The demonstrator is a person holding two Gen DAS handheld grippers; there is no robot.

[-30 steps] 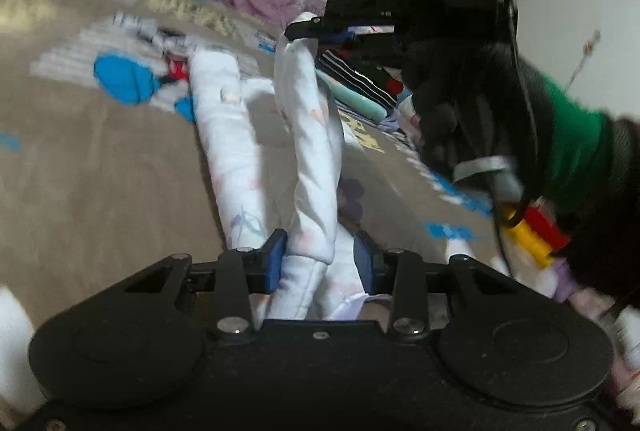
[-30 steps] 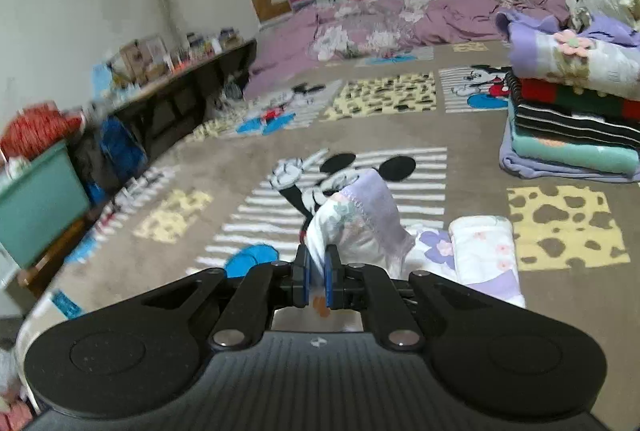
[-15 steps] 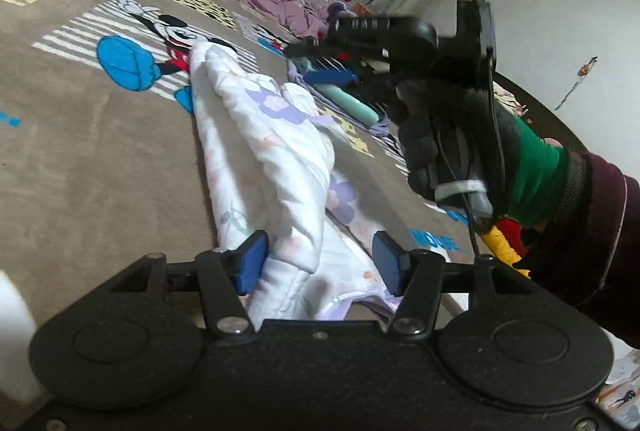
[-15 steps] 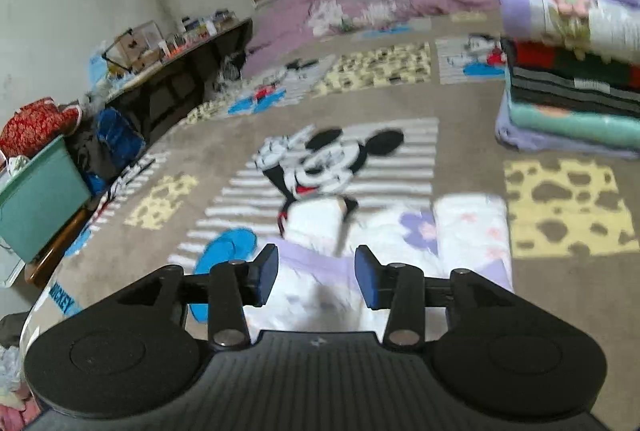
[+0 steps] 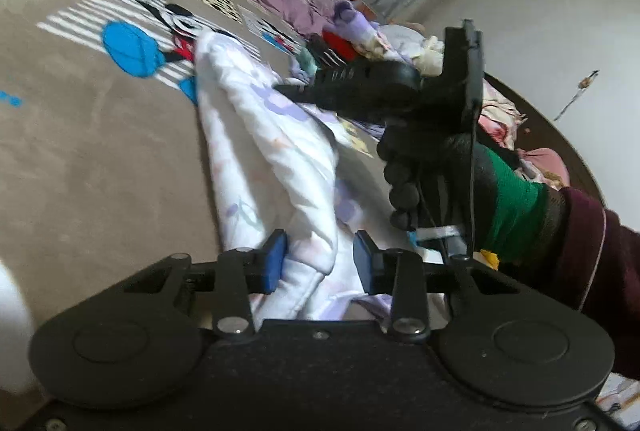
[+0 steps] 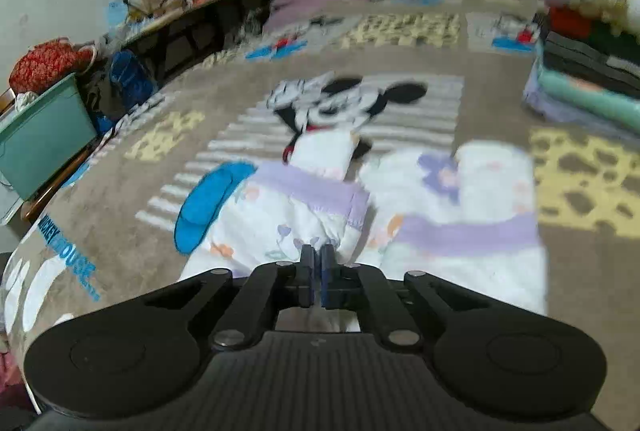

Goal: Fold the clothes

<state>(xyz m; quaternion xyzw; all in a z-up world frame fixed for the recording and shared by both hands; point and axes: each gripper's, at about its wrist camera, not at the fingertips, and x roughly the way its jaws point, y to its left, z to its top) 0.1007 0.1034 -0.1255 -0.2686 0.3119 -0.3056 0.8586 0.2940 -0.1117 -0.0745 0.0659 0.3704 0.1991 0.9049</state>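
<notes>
Right tool (image 6: 315,273) closed, grip on garment (image 6: 280,215) unclear

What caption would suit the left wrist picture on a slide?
Open left gripper straddles a white floral garment on a cartoon-print blanket, while the gloved hand brings the right gripper over the cloth.

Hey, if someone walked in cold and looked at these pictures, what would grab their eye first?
Probably the white floral garment with lilac bands, lying crumpled in the middle of the brown cartoon-mouse blanket. Next, the left tool, open with a ridge of that cloth between its blue pads, and the right tool, pinched shut at the garment's near edge. A stack of folded clothes sits at the far right.
</notes>
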